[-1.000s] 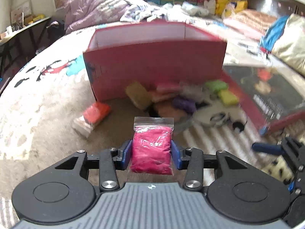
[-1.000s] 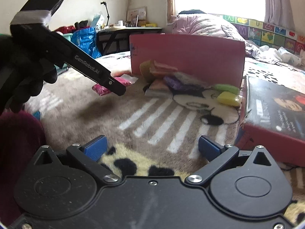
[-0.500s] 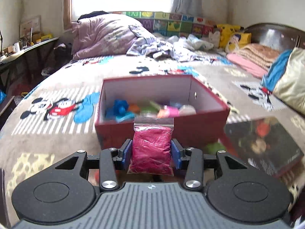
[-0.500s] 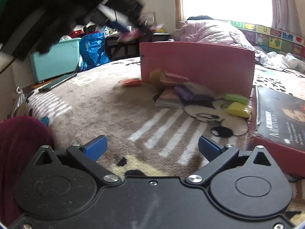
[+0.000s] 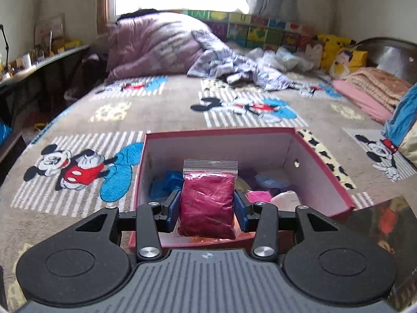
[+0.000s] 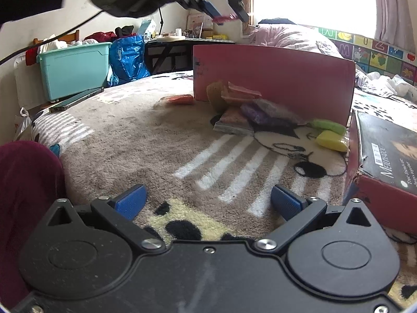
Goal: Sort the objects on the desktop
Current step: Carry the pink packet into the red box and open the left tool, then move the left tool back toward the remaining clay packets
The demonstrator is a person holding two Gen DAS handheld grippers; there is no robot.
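My left gripper (image 5: 207,210) is shut on a clear zip bag of magenta clay (image 5: 207,203) and holds it above the near edge of the open red box (image 5: 323,168). Several coloured clay bags lie inside the box. In the right wrist view the left gripper (image 6: 224,13) shows high above the box's pink wall (image 6: 273,78). Several clay bags, among them purple (image 6: 256,114), green (image 6: 329,126), yellow (image 6: 332,140) and orange (image 6: 178,99), lie on the blanket in front of the box. My right gripper (image 6: 207,203) is open and empty, low over the blanket.
The box lid (image 6: 385,154) with a dark printed top lies to the right of the box. A phone (image 6: 75,100) lies at the bed's left edge, with a teal bin (image 6: 73,70) and a blue bag (image 6: 127,57) beyond. A rumpled duvet (image 5: 161,44) is at the far end.
My left gripper has risen from the blanket with the magenta bag and moved forward over the box. My right gripper has barely moved.
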